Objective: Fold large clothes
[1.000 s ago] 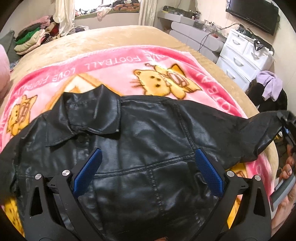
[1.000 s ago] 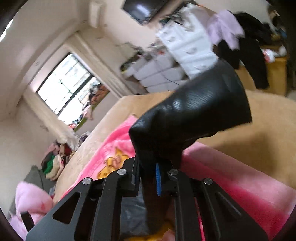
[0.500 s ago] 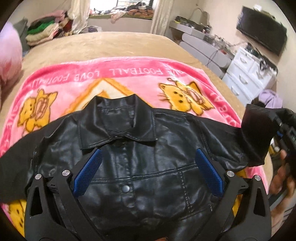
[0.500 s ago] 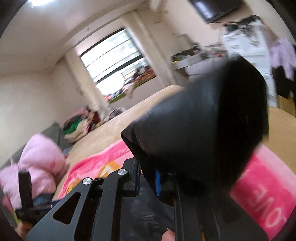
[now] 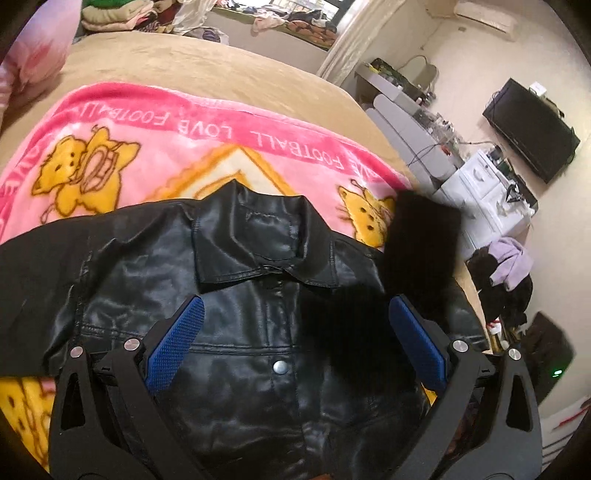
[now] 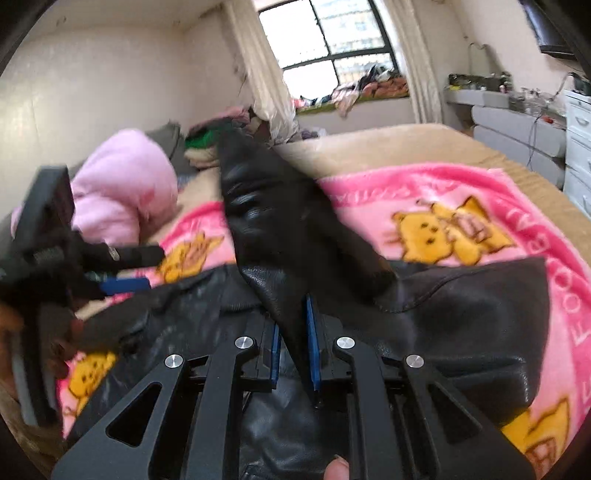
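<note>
A black leather jacket (image 5: 236, 302) lies front up on a pink cartoon blanket (image 5: 155, 147), collar toward the far side. My left gripper (image 5: 295, 339) is open and empty, hovering over the jacket's chest. My right gripper (image 6: 293, 350) is shut on the jacket's right sleeve (image 6: 280, 229) and holds the cuff end up over the jacket body. That sleeve shows blurred in the left wrist view (image 5: 421, 240), swung in over the right shoulder. The left gripper also shows at the left of the right wrist view (image 6: 122, 284).
The blanket lies on a tan bed (image 5: 221, 70). A pink pillow (image 6: 125, 188) and folded clothes (image 5: 110, 18) sit at the far end. White drawers (image 5: 491, 192), a TV (image 5: 532, 125) and clothes on a stand (image 5: 509, 266) are off the right side.
My right gripper has carried the sleeve from out at the right inward over the jacket. My left gripper's view has shifted so the collar sits more central.
</note>
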